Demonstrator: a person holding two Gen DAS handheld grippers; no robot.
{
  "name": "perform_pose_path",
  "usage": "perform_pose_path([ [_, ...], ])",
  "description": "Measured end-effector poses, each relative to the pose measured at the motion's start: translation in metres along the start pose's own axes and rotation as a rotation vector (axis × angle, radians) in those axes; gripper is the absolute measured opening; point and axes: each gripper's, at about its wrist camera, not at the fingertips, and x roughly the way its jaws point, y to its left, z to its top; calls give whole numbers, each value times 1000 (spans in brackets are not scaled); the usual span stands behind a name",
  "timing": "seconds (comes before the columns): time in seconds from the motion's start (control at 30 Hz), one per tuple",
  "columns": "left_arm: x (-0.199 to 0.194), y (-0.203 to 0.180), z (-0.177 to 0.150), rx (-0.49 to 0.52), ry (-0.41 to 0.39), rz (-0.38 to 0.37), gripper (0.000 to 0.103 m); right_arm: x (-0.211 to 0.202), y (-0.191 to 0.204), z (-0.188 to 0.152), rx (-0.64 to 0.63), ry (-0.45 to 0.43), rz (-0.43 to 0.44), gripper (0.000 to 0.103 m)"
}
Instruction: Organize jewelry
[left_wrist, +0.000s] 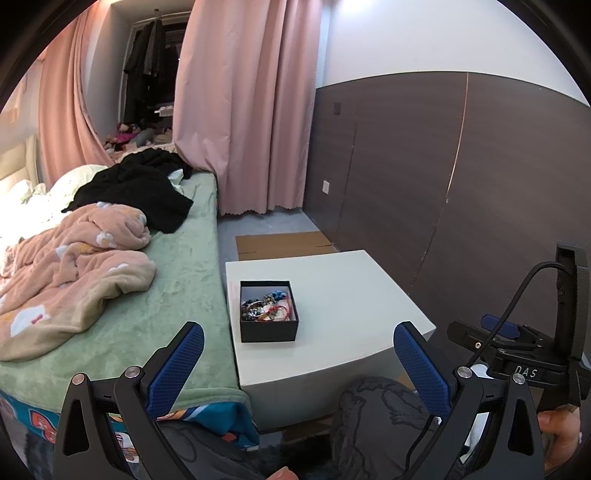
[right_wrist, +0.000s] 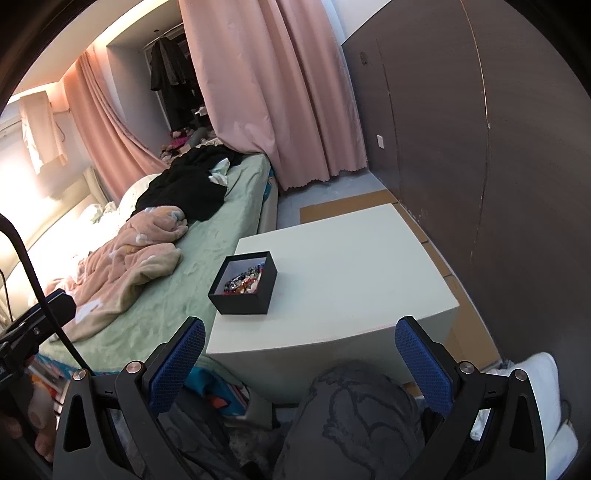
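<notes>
A white tabletop (left_wrist: 332, 295) is set between a bed (left_wrist: 184, 258) and a dark brown panelled wall (left_wrist: 480, 166). A black box (left_wrist: 268, 328) filled with beaded jewelry (left_wrist: 267, 304) is placed on the tabletop's bed-side part, near that edge. The left tongs (left_wrist: 299, 363) and the right tongs (right_wrist: 300, 358) are both held wide apart, nothing gripped, above a patterned grey knee (right_wrist: 354, 406) and short of the tabletop. The bed is covered by a green sheet, on which a pink blanket (left_wrist: 74, 266) and black clothing (left_wrist: 140, 188) are heaped. Pink curtains (left_wrist: 251, 110) are hung behind, and flattened cardboard (left_wrist: 280, 243) is laid on the floor beyond the tabletop.
</notes>
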Motion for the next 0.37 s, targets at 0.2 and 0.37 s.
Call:
perform_pose_path([
  [0.2, 5, 3, 0, -19, 7, -9, 102, 4, 7, -2, -18, 7, -10, 103],
  [0.37, 2, 7, -2, -18, -20, -8, 102, 8, 9, -4, -21, 7, -17, 103],
])
